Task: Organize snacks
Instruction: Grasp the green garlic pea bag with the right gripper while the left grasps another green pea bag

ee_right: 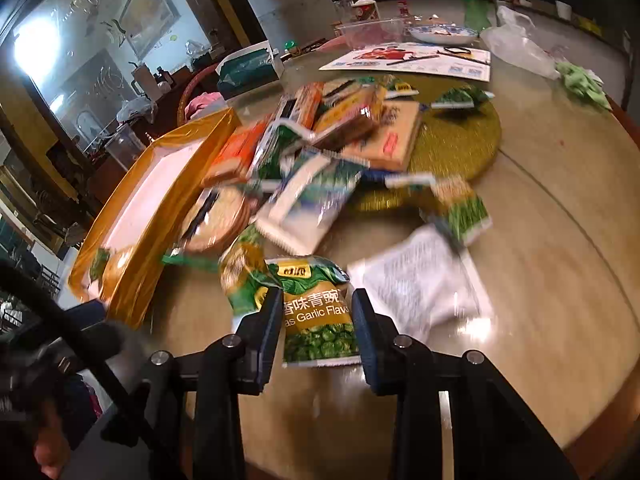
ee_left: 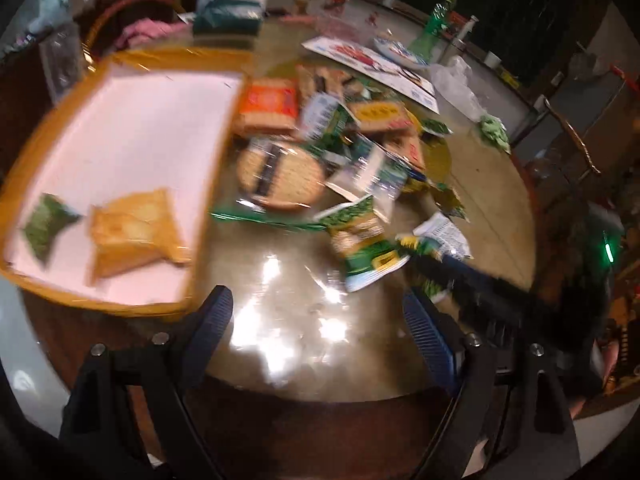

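While the right gripper (ee_right: 316, 320) reached low over the table (ee_right: 540, 280), its jaws stood on either side of a green garlic-flavour pea packet (ee_right: 318, 320), the pads against or very near the packet's edges; whether they were truly pinching it or only closing in I cannot tell. The packet lay at the near edge of the snack pile (ee_right: 320, 160), probably chosen because it was the easiest to reach without disturbing the heap. The left gripper (ee_left: 318, 320) hung with its jaws spread wide and nothing between them, over a bare, glaring patch of table, seemingly waiting its turn. Just beyond it to the left sat the orange-rimmed tray (ee_left: 120, 152) with a white floor, already holding a small green packet (ee_left: 46, 226) and a yellow packet (ee_left: 136, 232) in its near corner, which suggests it served as the sorting destination. Farther on, the remaining snacks were jumbled beside the tray, partly over a round woven mat (ee_right: 460, 152). At the far side lay a printed sheet (ee_right: 412, 60), a patterned bowl (ee_right: 442, 34) and a crumpled plastic bag (ee_right: 516, 46), apart from the work.
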A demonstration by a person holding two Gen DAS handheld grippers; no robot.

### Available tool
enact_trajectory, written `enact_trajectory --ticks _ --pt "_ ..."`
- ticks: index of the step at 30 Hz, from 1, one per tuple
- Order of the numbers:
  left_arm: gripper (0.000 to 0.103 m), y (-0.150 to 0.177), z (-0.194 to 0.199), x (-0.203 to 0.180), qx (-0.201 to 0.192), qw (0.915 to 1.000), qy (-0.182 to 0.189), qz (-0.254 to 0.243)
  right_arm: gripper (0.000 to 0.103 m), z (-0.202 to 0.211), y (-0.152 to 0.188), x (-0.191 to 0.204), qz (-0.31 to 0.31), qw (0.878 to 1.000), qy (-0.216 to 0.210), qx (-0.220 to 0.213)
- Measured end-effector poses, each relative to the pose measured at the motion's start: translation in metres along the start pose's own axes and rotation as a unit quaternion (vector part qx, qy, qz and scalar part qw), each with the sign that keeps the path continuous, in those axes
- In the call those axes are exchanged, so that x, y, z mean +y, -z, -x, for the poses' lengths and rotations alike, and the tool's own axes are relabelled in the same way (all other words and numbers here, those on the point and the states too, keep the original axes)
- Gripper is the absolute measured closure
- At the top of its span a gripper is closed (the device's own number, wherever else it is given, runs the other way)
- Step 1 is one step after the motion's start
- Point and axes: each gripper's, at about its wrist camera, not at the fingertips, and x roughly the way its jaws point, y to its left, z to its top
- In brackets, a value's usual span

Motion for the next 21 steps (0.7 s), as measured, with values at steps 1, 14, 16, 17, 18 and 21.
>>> enact_trajectory --ticks 1,14,16,17,18,21 --pt "0.017 -0.002 -0.009 -0.004 0.007 1.0000 -0.001 0.001 0.069 0.004 0.007 0.000 -0.010 1.000 0.003 -0.007" --pt "0.054 -0.032 -0.073 -0.036 0.022 0.9979 -0.061 -0.007 0.068 0.025 0.039 -0.006 -0.045 0.999 0.014 -0.023" --pt "0.056 -0.030 -0.070 -0.033 0.024 0.9982 -0.054 -0.010 0.067 0.026 0.041 -0.006 -0.045 0.999 0.014 -0.022" --pt "0.056 -0.028 -0.068 -0.031 0.031 0.9982 -0.050 -0.013 0.067 0.026 0.041 -0.005 -0.045 0.999 0.013 -0.021" --pt "0.056 -0.028 -0.066 -0.030 0.036 0.9984 -0.041 -0.012 0.067 0.027 0.042 -0.004 -0.042 0.999 0.012 -0.020" --pt "0.048 -0.023 -0.050 -0.023 0.044 0.9990 0.004 -0.003 0.066 0.026 0.042 -0.004 -0.043 0.999 0.012 -0.019"
